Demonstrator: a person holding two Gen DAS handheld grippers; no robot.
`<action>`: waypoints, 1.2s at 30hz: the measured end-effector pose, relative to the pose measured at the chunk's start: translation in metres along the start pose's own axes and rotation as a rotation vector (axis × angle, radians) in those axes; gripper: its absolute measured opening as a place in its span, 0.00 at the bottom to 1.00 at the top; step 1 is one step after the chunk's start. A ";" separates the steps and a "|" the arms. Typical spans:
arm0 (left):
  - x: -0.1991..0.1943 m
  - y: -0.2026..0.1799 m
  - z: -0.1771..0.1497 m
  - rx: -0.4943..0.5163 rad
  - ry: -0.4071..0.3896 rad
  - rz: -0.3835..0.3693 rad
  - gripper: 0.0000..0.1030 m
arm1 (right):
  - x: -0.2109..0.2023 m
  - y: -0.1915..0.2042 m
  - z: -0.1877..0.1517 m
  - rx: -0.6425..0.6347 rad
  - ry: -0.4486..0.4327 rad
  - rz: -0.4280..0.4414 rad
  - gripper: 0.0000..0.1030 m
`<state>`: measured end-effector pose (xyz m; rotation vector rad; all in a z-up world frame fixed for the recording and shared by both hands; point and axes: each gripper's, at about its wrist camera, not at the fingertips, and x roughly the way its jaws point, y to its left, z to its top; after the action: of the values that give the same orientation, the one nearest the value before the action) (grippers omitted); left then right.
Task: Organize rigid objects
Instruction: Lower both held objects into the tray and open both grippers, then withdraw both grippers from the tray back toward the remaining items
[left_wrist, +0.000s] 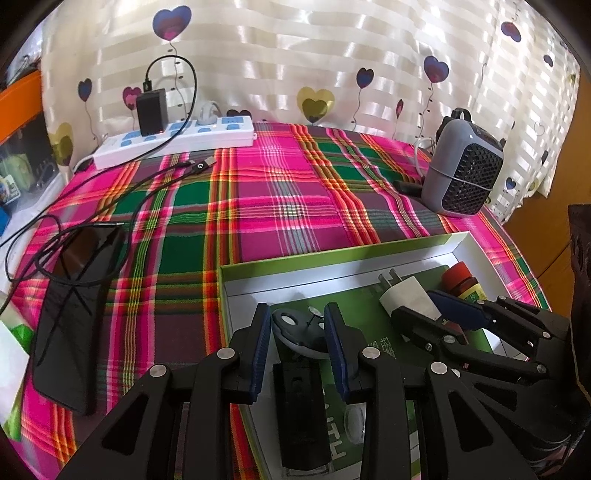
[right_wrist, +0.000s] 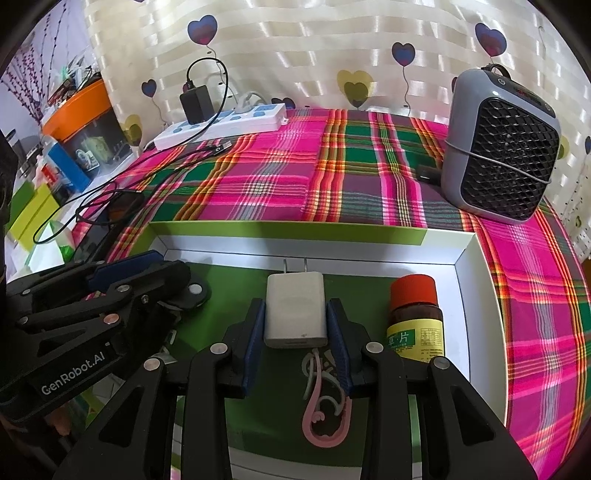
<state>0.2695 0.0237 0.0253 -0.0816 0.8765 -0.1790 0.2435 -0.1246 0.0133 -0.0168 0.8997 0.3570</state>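
Right gripper (right_wrist: 295, 325), seen from its own wrist camera, stands with its two blue-padded fingers on either side of a white charger (right_wrist: 295, 310); the pads lie against or just beside the charger's flanks, and whether they actually press on it cannot be told. The charger lies flat on the green floor of a shallow box (right_wrist: 463, 273), directly ahead of the gripper. Its long axis runs along the gripper's pointing line, with the two plug prongs toward the far wall of the box. The coming move turns on this alignment: the fingers already straddle the short width, so the right gripper is the nearer one for this item.

Left gripper (left_wrist: 297, 332) stands partly open over the left part of the same box. A small black clip-like tool (left_wrist: 295, 328) lies between the fingers, with a gap visible on each side, so nothing is judged to be held. A black rectangular stick (left_wrist: 301, 410) lies lengthwise below it.

A brown bottle (right_wrist: 415, 317) with a red cap lies just right of the charger. Its yellow label carries Chinese characters, of which "草·片" is readable. "GenRobot.AI" is printed on the left gripper's body. Pale lettering on the box floor is only partly visible and cannot be read.
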 end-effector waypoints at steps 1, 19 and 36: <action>0.000 -0.001 -0.001 0.002 0.001 0.002 0.28 | -0.001 0.000 0.000 0.001 -0.005 0.000 0.34; -0.019 -0.002 -0.010 -0.002 -0.029 0.045 0.35 | -0.013 0.002 -0.008 0.001 -0.036 -0.032 0.46; -0.053 -0.010 -0.029 0.005 -0.090 0.079 0.35 | -0.042 0.005 -0.023 0.019 -0.097 -0.067 0.46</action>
<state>0.2128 0.0236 0.0483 -0.0502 0.7882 -0.1030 0.2003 -0.1359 0.0316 -0.0124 0.8048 0.2843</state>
